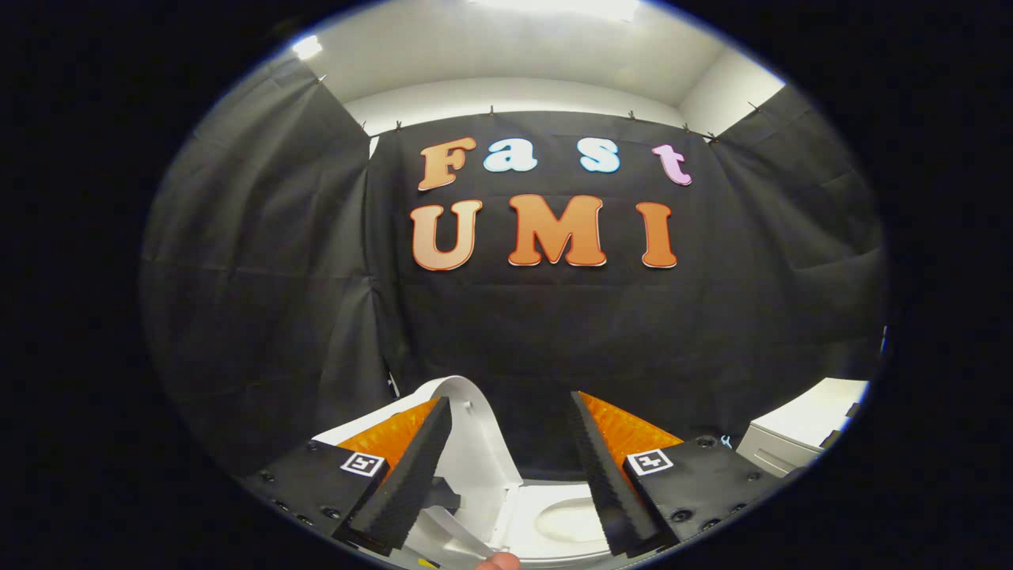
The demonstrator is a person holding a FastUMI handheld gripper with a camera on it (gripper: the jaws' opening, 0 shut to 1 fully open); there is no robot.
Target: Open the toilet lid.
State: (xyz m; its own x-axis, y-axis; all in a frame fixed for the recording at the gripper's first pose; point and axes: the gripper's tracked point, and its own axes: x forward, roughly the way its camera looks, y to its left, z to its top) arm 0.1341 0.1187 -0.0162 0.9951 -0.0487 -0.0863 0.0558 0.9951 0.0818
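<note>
Nearest, at about six o'clock below the fingers, a fingertip (498,561) of the person pokes into sight. The gripper (510,467) is released: its two fingers stand wide apart and press on nothing. The left finger (411,475) lies against or just in front of the toilet lid (475,435); whether it touches cannot be told. The lid is raised, tilted up and back toward eleven o'clock from the gap, with its edge rising between the fingers, nearer the left one. Just beyond, at five o'clock from the lid, the seat (566,526) and bowl opening lie uncovered. A white cabinet (799,435) stands off at three o'clock, beyond the right finger.

The lid looks nearly open. To finish well, I would keep contact light, nudge it back past upright until it rests, and avoid letting it drop forward.

The gripper points forward and roughly level, looking at the cloth wall (554,332), held low over the bowl.
</note>
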